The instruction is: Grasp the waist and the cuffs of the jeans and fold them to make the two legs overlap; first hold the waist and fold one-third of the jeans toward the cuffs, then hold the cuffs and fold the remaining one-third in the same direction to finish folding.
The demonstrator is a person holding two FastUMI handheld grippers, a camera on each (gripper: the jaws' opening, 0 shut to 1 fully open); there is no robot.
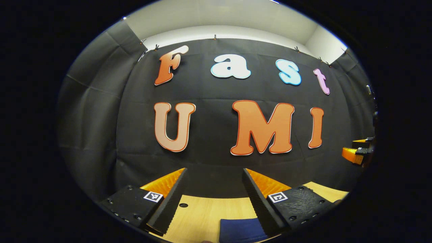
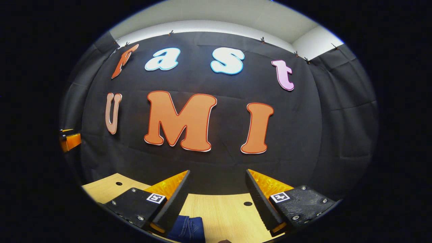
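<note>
Dark blue jeans (image 1: pixel 241 230) lie on the wooden table (image 1: pixel 202 212), a small part showing at the bottom of the left gripper view, below and between the fingers. My left gripper (image 1: pixel 214 187) is open and held above the table with nothing between its fingers. In the right gripper view a stitched part of the jeans (image 2: pixel 188 228) shows at the bottom, by the left finger (image 2: pixel 173 200). My right gripper (image 2: pixel 217 189) is open too, empty, raised over the table (image 2: pixel 222 212). Most of the jeans is hidden below both views.
The black cloth wall (image 1: pixel 216 135) stands close behind the table's far edge. The other gripper (image 1: pixel 357 152) shows at the right edge of the left gripper view, and at the left edge of the right gripper view as the other gripper (image 2: pixel 69 140). Small holes (image 2: pixel 248 203) dot the tabletop.
</note>
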